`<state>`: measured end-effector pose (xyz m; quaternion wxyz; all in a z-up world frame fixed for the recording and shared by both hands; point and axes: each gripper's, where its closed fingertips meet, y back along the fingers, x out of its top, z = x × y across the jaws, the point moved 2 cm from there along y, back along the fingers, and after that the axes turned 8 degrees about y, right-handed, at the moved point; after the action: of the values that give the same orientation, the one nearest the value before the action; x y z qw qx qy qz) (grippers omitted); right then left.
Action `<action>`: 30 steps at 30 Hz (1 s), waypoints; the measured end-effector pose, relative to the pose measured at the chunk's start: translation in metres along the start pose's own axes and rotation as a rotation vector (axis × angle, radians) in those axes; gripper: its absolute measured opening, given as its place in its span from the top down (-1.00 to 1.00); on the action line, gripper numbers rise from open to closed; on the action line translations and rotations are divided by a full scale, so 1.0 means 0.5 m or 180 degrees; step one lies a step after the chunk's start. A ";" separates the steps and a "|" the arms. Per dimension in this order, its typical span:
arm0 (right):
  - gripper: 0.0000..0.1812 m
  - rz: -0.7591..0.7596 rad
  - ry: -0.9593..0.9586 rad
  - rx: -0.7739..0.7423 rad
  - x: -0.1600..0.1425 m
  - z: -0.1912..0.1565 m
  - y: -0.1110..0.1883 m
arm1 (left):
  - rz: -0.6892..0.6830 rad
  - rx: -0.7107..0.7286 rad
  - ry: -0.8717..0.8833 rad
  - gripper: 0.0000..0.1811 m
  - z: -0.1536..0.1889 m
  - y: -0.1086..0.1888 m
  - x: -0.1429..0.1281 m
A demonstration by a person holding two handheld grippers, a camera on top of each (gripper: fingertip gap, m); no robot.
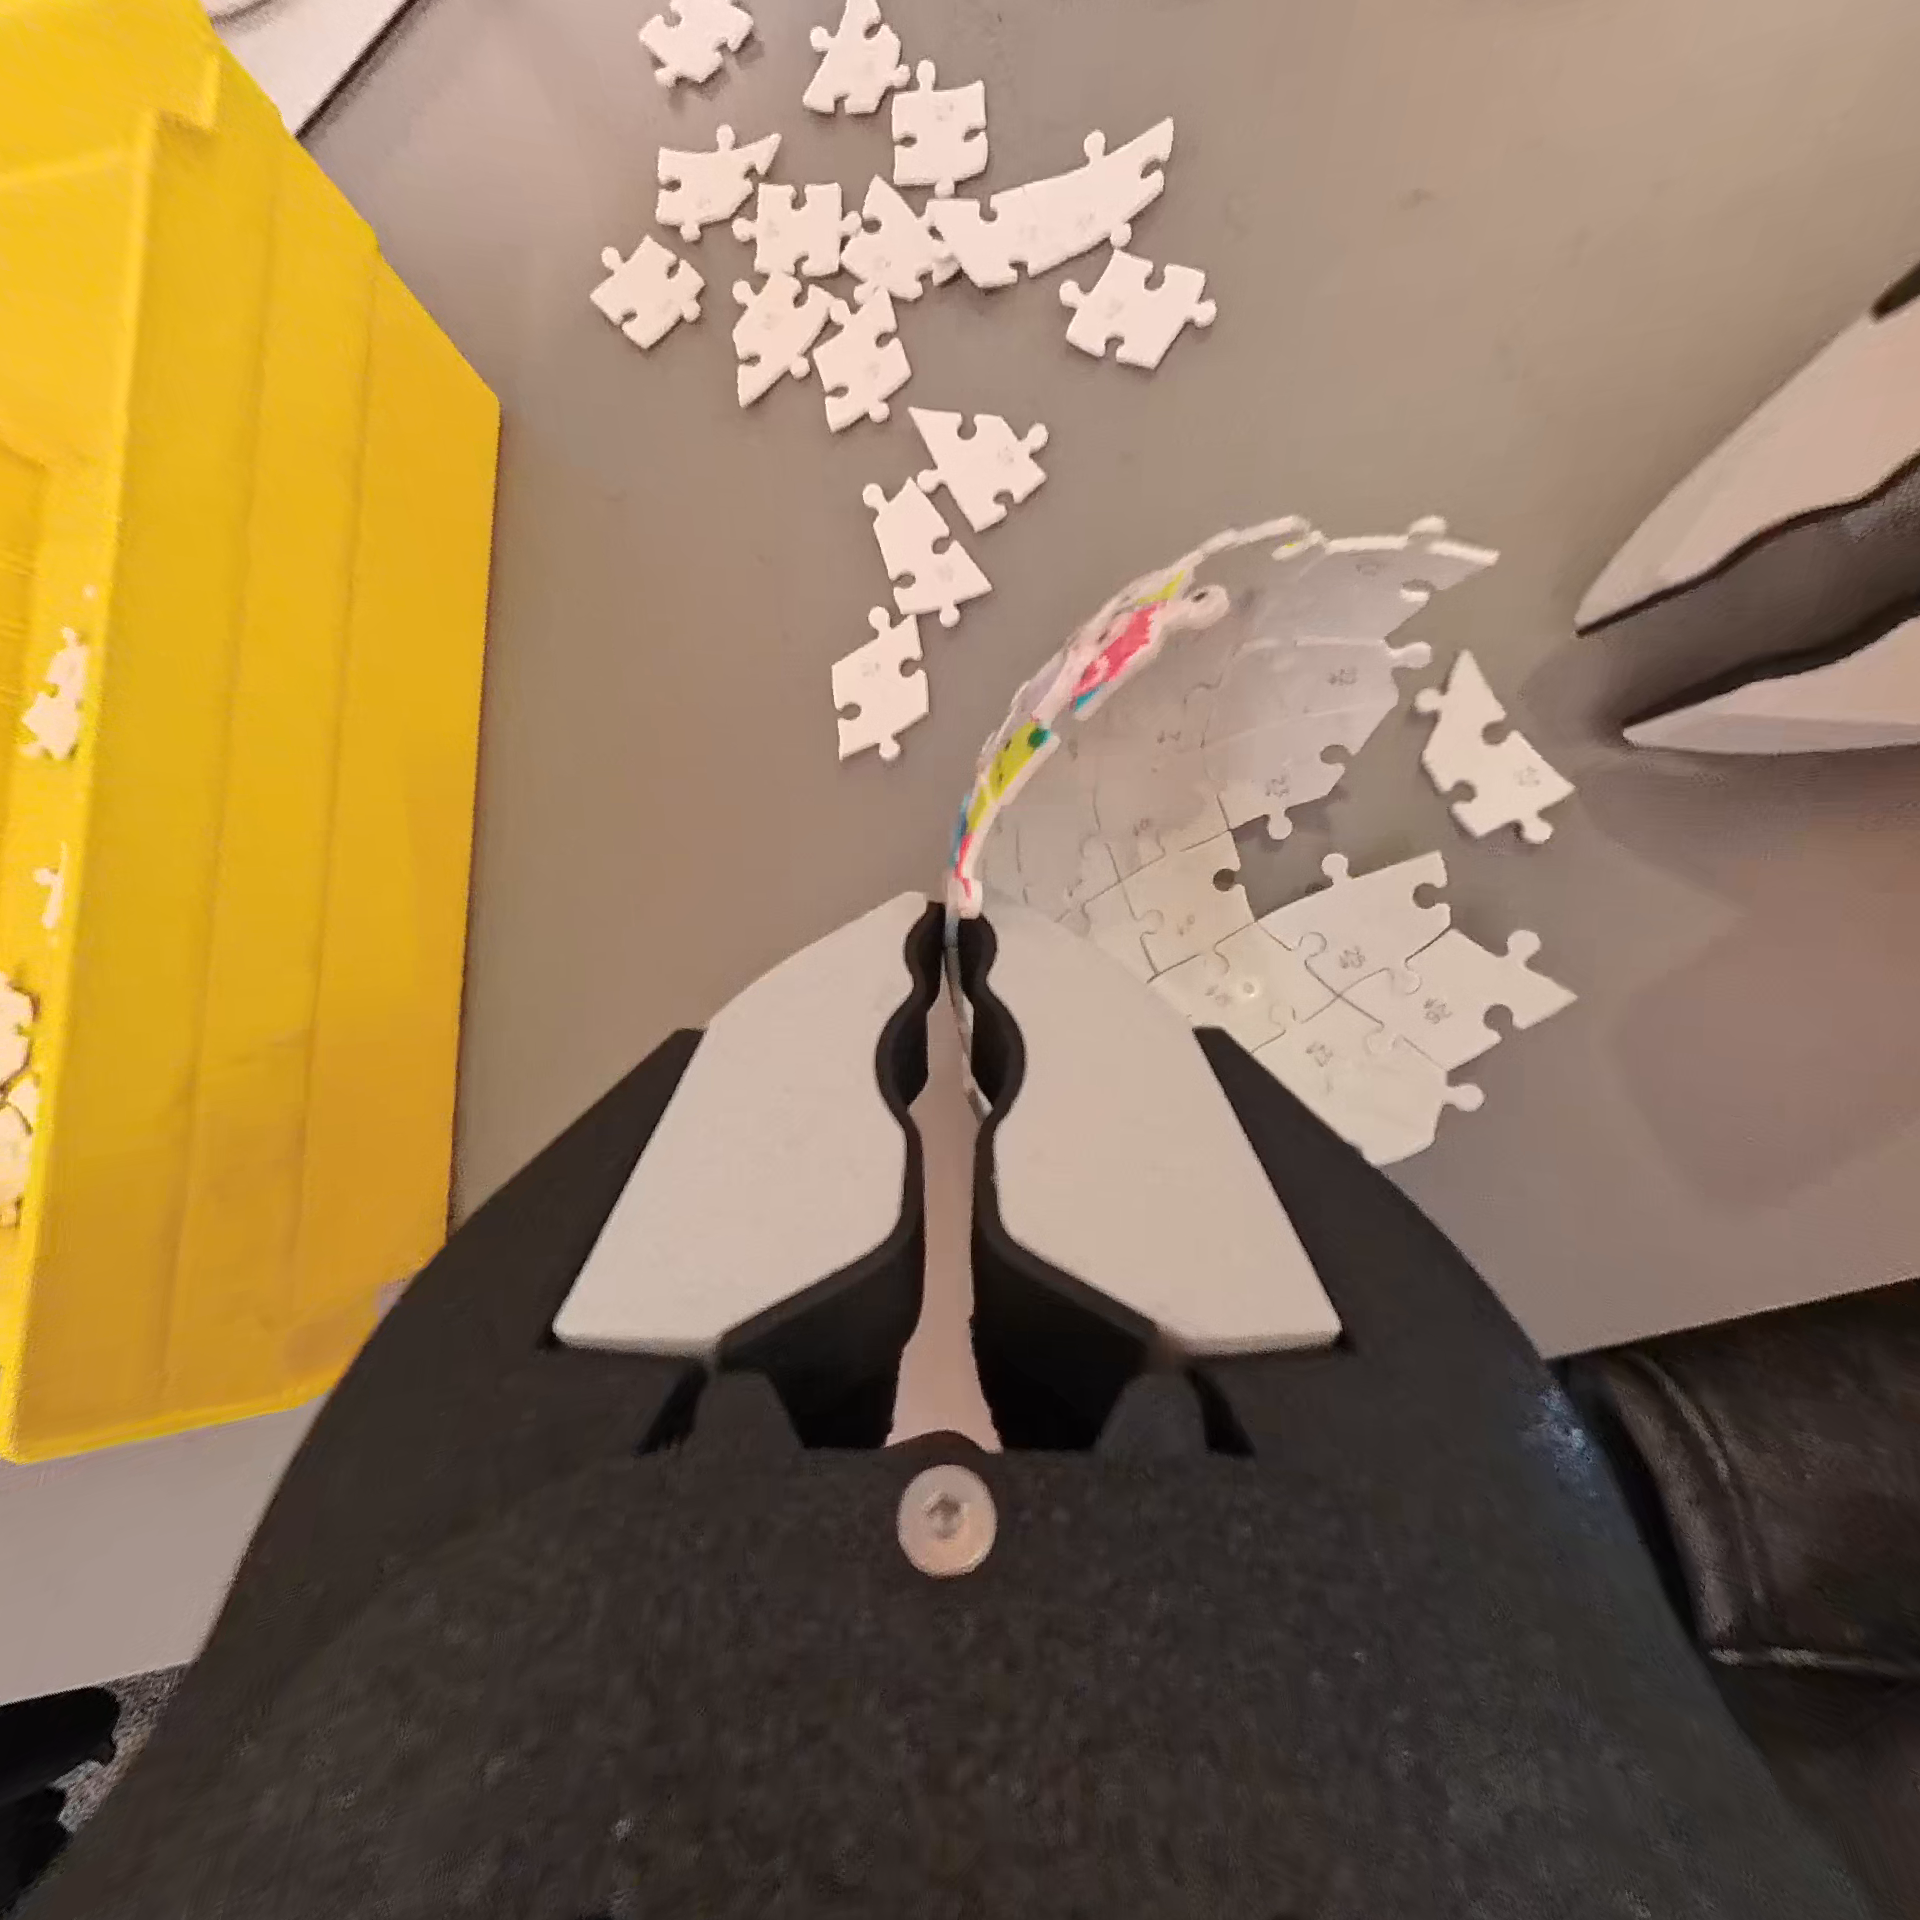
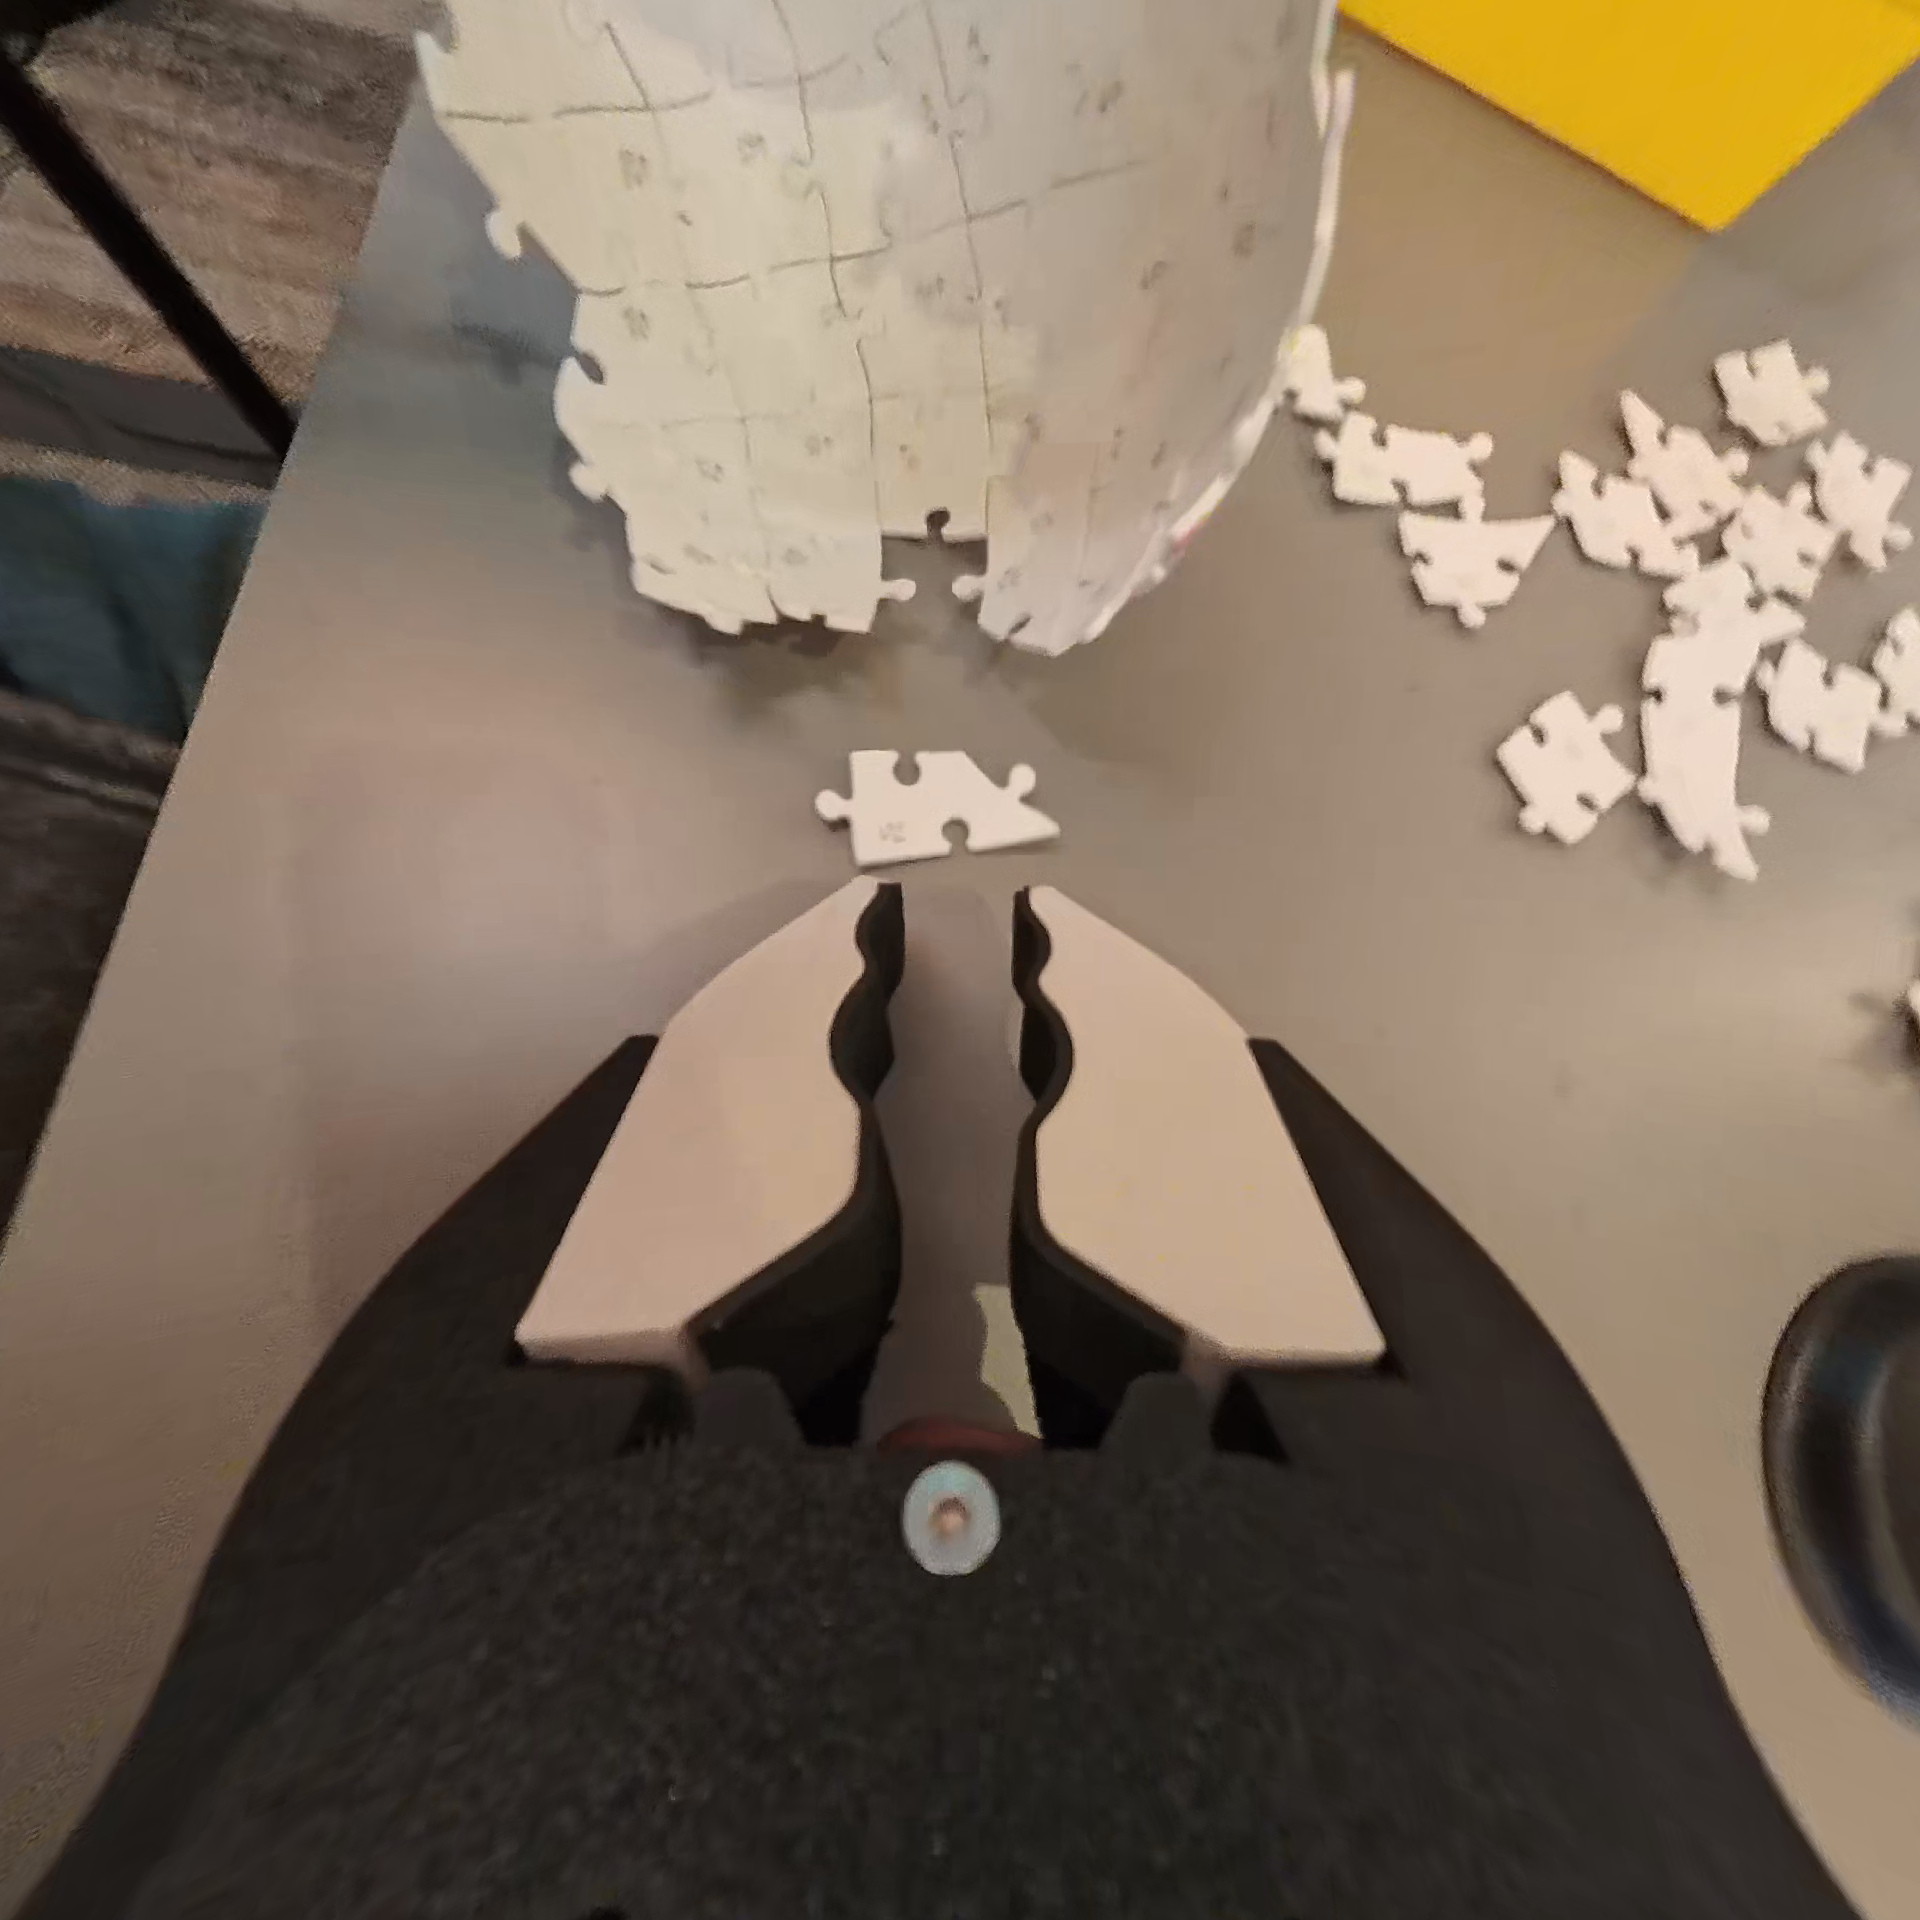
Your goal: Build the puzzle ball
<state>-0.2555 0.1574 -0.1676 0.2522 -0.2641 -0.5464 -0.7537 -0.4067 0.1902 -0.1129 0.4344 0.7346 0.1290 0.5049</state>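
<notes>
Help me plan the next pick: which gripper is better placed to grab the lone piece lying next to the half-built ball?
Right. The right gripper is open and empty, with the single loose piece just ahead of its fingertips. The left gripper is shut on the edge of the partial puzzle ball, steadying it.

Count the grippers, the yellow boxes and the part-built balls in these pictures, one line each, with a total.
grippers: 2 (left gripper, right gripper)
yellow box: 1
part-built ball: 1
total: 4

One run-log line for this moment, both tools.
left tool: shut on partial puzzle ball rim | right tool: open, empty, facing single loose piece | spare pieces on table | yellow bin alongside
</notes>
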 end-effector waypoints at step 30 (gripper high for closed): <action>0.96 -0.0095 0.0323 -0.0032 0.028 0.014 0.023 | -0.0098 0.0041 -0.0079 0.98 0.010 -0.002 0.010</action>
<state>-0.2571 0.1595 -0.1482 0.2671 -0.2186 -0.5330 -0.7725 -0.4002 0.1915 -0.1111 0.4390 0.7415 0.1382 0.4882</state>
